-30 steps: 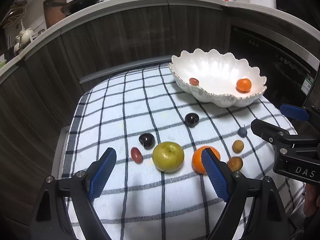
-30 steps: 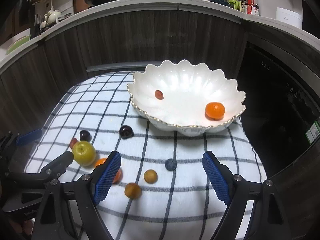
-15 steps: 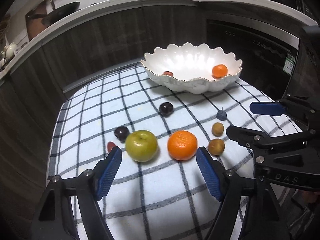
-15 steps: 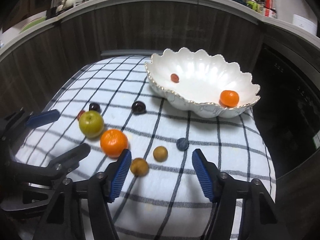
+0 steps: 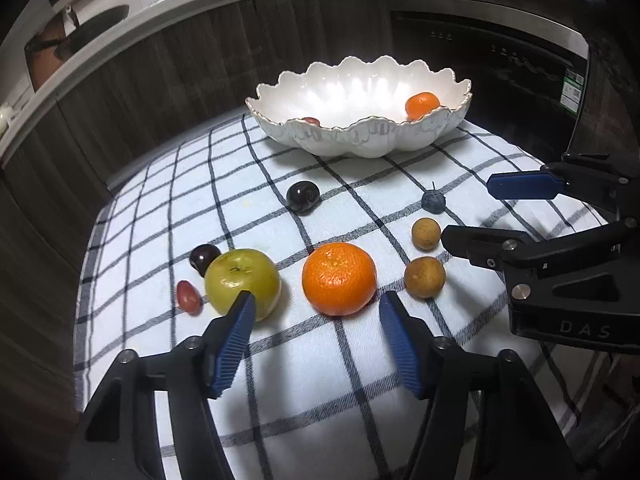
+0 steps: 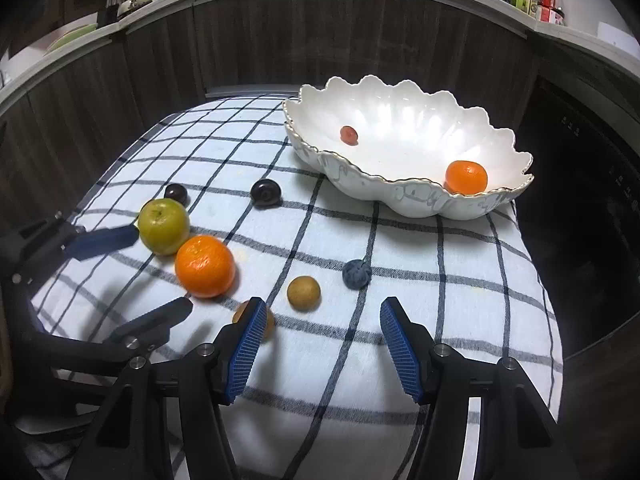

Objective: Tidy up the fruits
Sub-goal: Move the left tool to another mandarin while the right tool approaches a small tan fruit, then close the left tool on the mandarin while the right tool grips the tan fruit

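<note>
White scalloped bowl (image 5: 360, 136) at 12 o'clock holds a tangerine (image 5: 422, 105) and a grape (image 6: 349, 135). Left gripper (image 5: 316, 336), jaws just narrowing, empty, half-wide before loose orange (image 5: 339, 279); right gripper (image 6: 320, 338) half-wide, empty, near longan (image 6: 304, 293).

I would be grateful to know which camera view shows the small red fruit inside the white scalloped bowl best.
The right wrist view: there the small red fruit lies fully exposed on the white scalloped bowl's floor. In the left wrist view the near rim hides most of it, leaving only a reddish sliver.
</note>
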A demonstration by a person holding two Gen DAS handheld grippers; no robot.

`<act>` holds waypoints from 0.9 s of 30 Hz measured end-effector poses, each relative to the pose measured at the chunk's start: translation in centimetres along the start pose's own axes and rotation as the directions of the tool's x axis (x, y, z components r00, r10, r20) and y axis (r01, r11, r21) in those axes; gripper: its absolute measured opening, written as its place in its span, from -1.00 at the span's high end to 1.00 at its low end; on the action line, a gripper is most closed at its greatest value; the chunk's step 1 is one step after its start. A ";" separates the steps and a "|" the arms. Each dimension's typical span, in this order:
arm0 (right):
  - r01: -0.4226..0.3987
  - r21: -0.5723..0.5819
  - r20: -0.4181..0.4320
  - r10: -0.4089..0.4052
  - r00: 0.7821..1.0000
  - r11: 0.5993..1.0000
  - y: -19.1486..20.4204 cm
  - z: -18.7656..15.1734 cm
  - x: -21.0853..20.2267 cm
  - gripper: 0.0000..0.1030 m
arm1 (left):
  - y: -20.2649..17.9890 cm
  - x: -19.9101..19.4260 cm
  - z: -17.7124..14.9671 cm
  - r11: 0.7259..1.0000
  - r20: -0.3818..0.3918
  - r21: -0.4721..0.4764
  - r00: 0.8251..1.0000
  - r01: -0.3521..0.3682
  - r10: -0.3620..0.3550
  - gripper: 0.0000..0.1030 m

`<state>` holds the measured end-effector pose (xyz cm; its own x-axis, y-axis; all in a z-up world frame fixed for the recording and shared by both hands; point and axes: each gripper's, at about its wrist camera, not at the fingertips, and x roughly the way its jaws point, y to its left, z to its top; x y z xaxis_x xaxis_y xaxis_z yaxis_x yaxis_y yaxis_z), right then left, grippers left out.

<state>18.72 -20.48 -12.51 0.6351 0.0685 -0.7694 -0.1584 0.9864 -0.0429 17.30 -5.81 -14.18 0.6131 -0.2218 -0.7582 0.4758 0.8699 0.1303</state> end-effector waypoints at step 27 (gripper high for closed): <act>-0.106 0.101 -0.105 0.116 0.988 0.989 -0.2 1.6 4.6 0.36 | 0.5 3.5 0.3 0.991 -0.044 -0.090 0.994 0.098 -0.102 0.01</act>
<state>22.89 -20.10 -15.05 0.5296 0.1665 -0.8318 -0.1475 0.9837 0.1030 19.87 -6.31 -16.55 0.5331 -0.2898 -0.7949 0.4748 0.8801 -0.0024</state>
